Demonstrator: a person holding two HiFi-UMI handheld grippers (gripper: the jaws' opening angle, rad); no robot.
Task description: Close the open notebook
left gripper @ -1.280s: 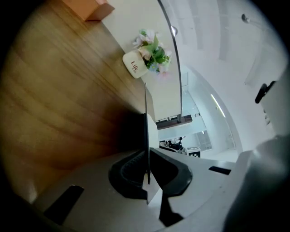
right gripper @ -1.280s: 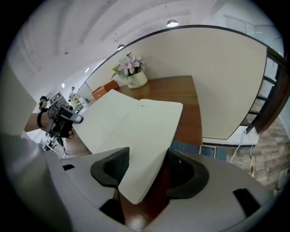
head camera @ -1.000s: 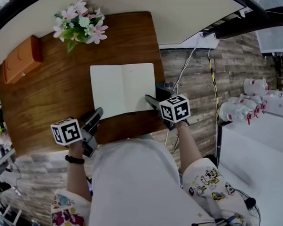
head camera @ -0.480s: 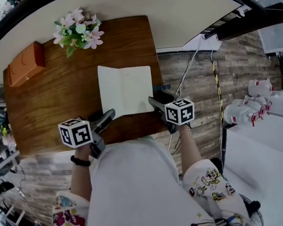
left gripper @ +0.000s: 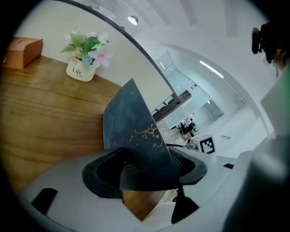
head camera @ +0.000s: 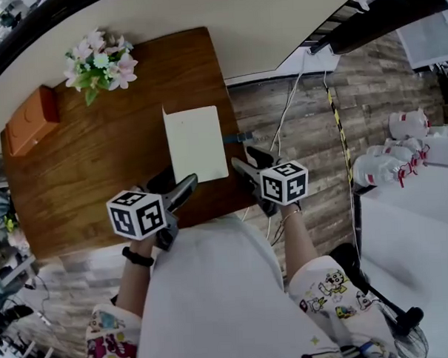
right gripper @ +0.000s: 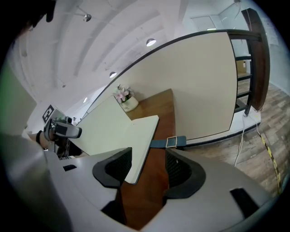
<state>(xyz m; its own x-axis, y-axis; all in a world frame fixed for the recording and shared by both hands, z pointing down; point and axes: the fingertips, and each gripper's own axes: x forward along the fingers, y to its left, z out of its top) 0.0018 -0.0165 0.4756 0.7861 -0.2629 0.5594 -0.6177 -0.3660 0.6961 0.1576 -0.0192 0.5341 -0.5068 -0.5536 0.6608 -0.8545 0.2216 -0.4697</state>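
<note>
The notebook (head camera: pixel 196 142) lies on the wooden table (head camera: pixel 97 165) and shows only about one page's width from above. Its dark cover (left gripper: pixel 136 131), with a gold branch print, stands tilted up between the jaws of my left gripper (left gripper: pixel 145 170), which are opening and do not press it. From the head view, the left gripper (head camera: pixel 187 187) is at the book's near left corner. My right gripper (right gripper: pixel 145 170) is open and closing slightly around the near corner of the flat cream page (right gripper: pixel 138 140), without touching it. In the head view it (head camera: pixel 242 165) sits at the near right corner.
A pot of pink flowers (head camera: pixel 100 63) and an orange box (head camera: pixel 30 120) stand at the table's far left. A blue strap with a buckle (right gripper: pixel 170 142) sticks out beside the book near the table's right edge. Cables (head camera: pixel 288 112) run over the plank floor.
The notebook's left half has swung up and over toward the right, so the spread has narrowed to one page's width. My left gripper moved right with it and its jaws opened.
</note>
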